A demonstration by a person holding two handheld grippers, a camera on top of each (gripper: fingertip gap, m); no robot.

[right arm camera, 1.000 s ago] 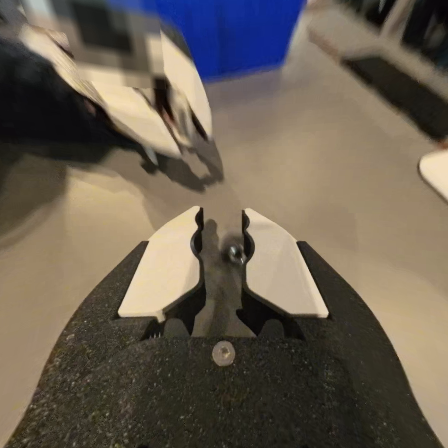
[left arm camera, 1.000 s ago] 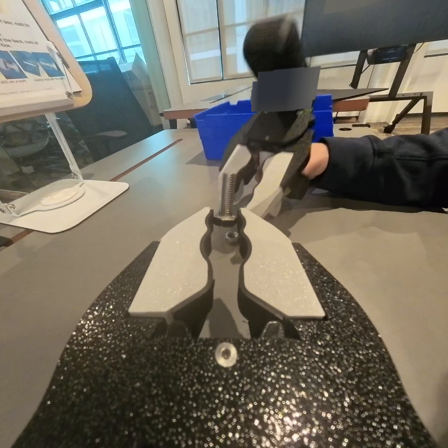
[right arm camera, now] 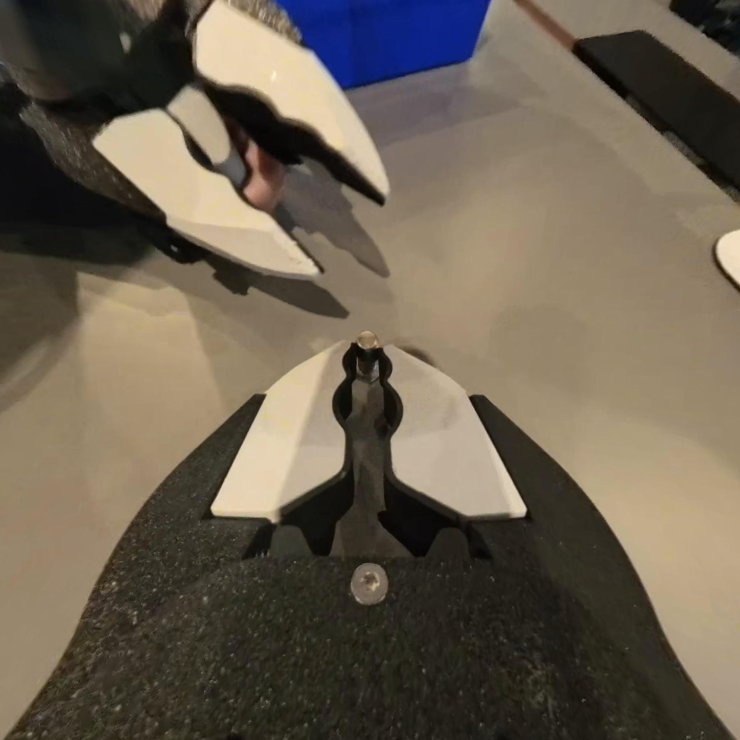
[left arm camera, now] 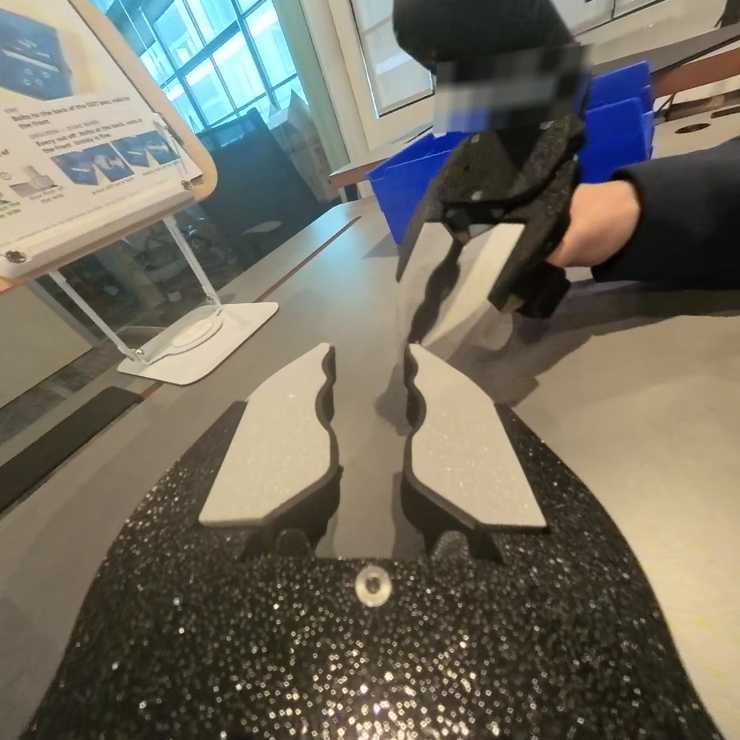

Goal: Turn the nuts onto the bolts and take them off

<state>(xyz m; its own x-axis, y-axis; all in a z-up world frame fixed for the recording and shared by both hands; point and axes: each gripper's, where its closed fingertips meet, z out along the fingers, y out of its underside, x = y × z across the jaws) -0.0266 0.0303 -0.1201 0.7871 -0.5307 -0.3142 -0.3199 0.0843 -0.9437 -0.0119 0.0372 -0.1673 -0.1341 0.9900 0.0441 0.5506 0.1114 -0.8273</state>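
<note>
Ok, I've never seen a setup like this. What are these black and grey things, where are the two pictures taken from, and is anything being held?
There is no robot here. A person holds hand-operated tongs in each hand, and a camera on each looks along its fingers. The left wrist view looks over the left tongs, which are open and empty; beyond them a hand holds the other pair. The right wrist view looks over the right tongs, shut on a small metal bolt; whether it carries a nut is unclear. A blue bin and a white sign stand are on the grey table.
</note>
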